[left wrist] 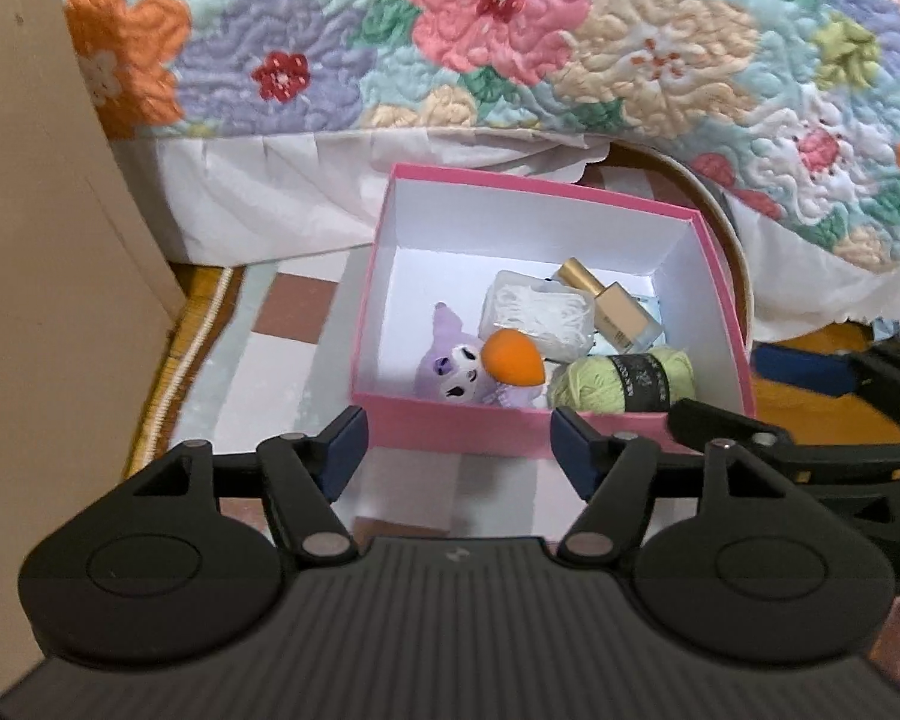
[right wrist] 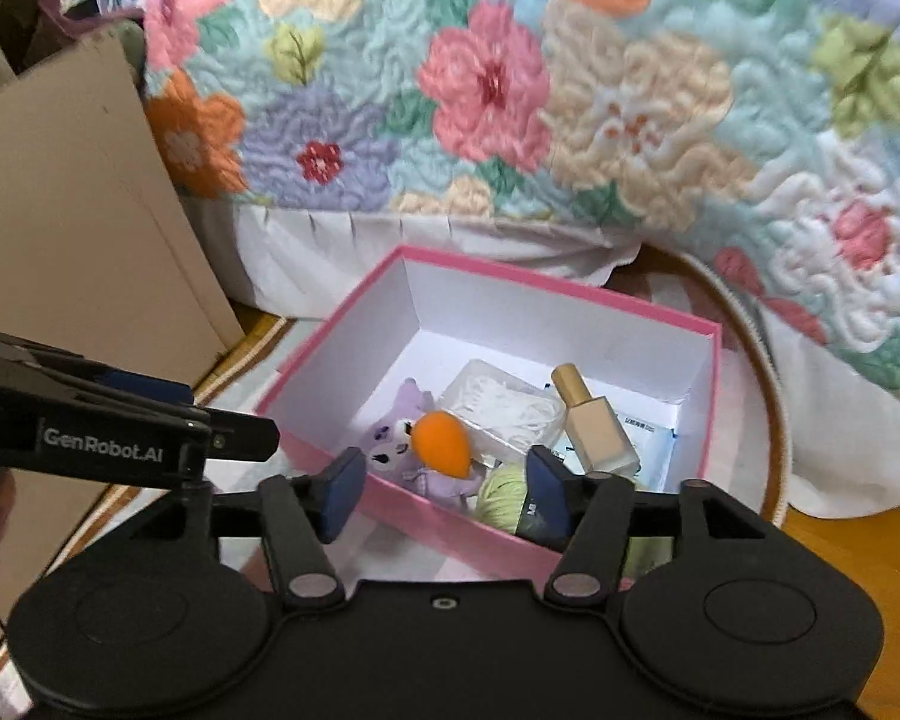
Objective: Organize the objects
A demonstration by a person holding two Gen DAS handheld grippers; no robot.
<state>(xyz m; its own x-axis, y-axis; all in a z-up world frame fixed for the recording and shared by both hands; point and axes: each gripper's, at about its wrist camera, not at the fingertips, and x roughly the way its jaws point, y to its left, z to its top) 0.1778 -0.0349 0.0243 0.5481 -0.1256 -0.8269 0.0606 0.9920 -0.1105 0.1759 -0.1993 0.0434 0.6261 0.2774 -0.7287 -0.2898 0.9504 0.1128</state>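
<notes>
I hold both tongs, left gripper (left wrist: 459,450) and right gripper (right wrist: 444,489), wide and empty at the six o'clock side of the pink box (left wrist: 714,276), since the orange sponge (left wrist: 513,358) already sits inside.

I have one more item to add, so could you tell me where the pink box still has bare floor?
The pink box is bare along its far wall and left side. The near-right is crowded: purple plush, orange sponge, green yarn, floss case, foundation bottle.

in front of me the floor (left wrist: 822,414) carries a checked rug (left wrist: 282,360), and the pink box (left wrist: 570,192) sits directly on that rug. beside the rug a cardboard panel (left wrist: 42,240) stands, and the quilted bed cover (left wrist: 510,48) hangs behind.
</notes>
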